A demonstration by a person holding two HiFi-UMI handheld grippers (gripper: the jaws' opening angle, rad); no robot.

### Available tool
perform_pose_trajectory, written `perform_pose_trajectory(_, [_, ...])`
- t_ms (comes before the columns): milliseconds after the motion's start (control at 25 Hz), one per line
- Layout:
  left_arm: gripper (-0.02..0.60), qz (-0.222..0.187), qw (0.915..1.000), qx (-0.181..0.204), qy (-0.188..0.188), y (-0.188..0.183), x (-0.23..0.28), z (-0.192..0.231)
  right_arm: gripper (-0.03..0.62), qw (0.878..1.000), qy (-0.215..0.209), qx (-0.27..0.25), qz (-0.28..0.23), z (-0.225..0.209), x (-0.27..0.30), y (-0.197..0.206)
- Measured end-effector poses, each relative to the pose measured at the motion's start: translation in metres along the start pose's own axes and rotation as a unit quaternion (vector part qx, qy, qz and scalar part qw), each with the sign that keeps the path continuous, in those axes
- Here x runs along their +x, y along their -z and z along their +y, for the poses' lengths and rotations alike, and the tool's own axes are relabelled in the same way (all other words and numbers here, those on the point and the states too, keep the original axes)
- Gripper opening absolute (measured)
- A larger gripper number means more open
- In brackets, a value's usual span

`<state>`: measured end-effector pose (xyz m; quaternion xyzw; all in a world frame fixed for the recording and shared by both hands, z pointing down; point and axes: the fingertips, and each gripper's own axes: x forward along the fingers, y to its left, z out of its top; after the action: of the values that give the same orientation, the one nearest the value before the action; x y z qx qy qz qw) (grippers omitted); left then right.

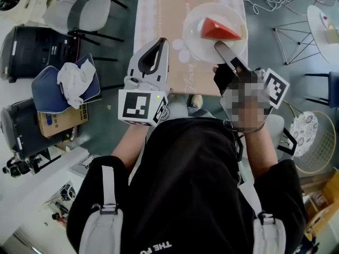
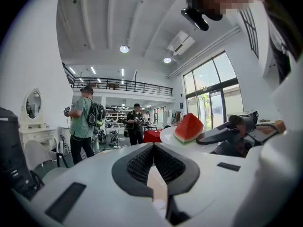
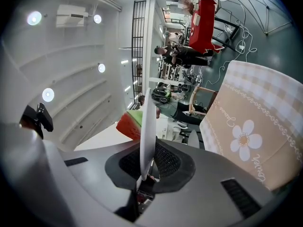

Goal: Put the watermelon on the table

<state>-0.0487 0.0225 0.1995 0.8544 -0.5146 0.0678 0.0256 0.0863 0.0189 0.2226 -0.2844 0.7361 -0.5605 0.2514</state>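
Observation:
A red watermelon wedge (image 1: 220,29) lies on a white plate (image 1: 197,42). My right gripper (image 1: 221,47) is shut on the plate's near rim and holds it over the far right part of the table (image 1: 159,20), which wears a beige flowered cloth. In the right gripper view the plate (image 3: 147,103) runs edge-on between the jaws of my right gripper (image 3: 146,148), with the watermelon (image 3: 128,125) on its upper face and a gap to the table (image 3: 251,122). My left gripper (image 1: 162,42) hangs shut and empty over the table's near left edge. Its own view shows the watermelon (image 2: 188,127) to its right.
Grey chairs (image 1: 85,12) stand left of the table. A blue cushion with a white cloth (image 1: 71,81), a cardboard box (image 1: 58,121) and black cases (image 1: 26,44) sit at the left. A round white table (image 1: 324,23) and floor cables (image 1: 265,1) lie to the right. Two people (image 2: 85,122) stand far off.

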Motion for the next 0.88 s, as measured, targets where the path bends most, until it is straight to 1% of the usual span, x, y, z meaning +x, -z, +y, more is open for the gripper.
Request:
perform_pose_trajectory(680, [0.012,0.015,0.9998,-0.005,0.011,0.008,0.037,0.033,0.029,1.0,0.012,0.006,-0.002,-0.017,0.035,-0.015])
perform_pose_trajectory(880, [0.012,0.019,0.9996,-0.009,0.019,0.01,0.05,0.038,0.029,1.0,0.018,0.011,-0.004,-0.023,0.044,-0.02])
